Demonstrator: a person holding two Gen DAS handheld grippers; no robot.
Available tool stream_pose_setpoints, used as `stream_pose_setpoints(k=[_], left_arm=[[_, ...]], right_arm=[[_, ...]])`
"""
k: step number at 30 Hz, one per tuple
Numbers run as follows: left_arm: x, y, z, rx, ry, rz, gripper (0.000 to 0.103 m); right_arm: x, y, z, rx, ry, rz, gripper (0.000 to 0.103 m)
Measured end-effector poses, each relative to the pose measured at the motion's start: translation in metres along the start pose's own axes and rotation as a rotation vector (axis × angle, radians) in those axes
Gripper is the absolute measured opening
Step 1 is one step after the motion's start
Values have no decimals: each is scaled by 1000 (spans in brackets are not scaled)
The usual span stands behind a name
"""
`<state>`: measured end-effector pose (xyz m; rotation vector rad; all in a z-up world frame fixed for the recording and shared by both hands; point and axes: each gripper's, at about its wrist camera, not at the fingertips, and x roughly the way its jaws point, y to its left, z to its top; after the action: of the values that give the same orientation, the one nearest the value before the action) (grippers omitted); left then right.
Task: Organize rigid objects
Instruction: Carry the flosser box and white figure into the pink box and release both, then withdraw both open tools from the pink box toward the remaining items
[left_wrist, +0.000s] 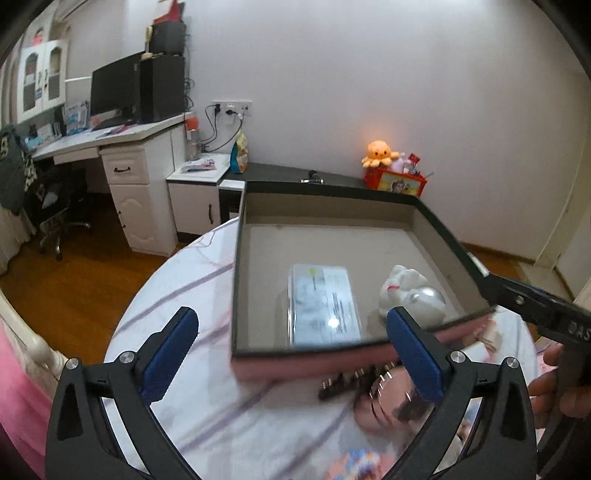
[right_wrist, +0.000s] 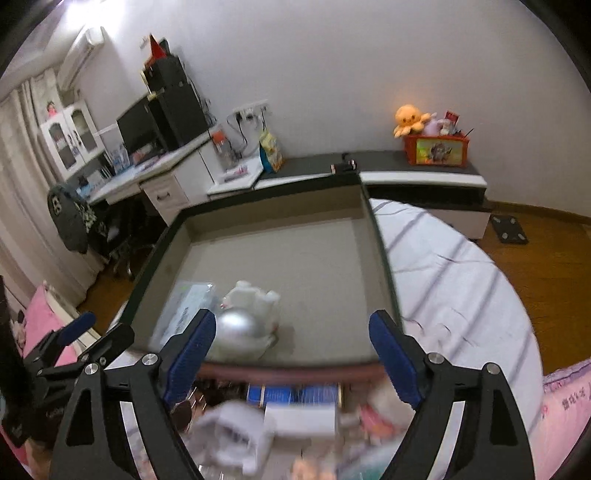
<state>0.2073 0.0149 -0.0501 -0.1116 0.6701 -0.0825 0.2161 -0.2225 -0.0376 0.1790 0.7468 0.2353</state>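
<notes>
A shallow box (left_wrist: 436, 218) (right_wrist: 376, 236) with dark rim, grey inside and pink front wall lies on the bed. Inside it are a clear plastic case (left_wrist: 323, 302) (right_wrist: 184, 306), a white plush toy (left_wrist: 400, 282) (right_wrist: 251, 295) and a silver ball (left_wrist: 428, 297) (right_wrist: 236, 326). My left gripper (left_wrist: 291, 354) is open and empty, before the box's front wall. My right gripper (right_wrist: 291, 354) is open and empty above the front edge. Below it lie a blurred white object (right_wrist: 236, 432), a white box (right_wrist: 301, 419) and a blue item (right_wrist: 291, 395). A dark studded strip (left_wrist: 351, 380) and a round shiny object (left_wrist: 391, 402) lie in front of the box.
The bed has a white sheet with purple stripes (left_wrist: 192, 295) (right_wrist: 450, 280). A desk with monitor (left_wrist: 114, 88) stands at the left. A low black-topped cabinet (right_wrist: 421, 171) bears a red box with an orange octopus plush (left_wrist: 380, 151) (right_wrist: 408, 118). The right gripper (left_wrist: 535, 306) shows in the left view.
</notes>
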Motion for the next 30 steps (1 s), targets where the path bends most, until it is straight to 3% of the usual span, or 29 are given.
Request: stream_pose_setpoints(k=[9,17,30], left_arm=[[-74,-7,-37,-9,-77,0,103],[-121,-12,-69,0,-115,-2,103],[-133,-22,-109,27,-66,-18,103]], right_arm=[[-76,21,-49,-27,-105,-36,87],[-114,31,-90,-26,-167,-90,87],[-131,40,-123,-58,-192,-126,87]])
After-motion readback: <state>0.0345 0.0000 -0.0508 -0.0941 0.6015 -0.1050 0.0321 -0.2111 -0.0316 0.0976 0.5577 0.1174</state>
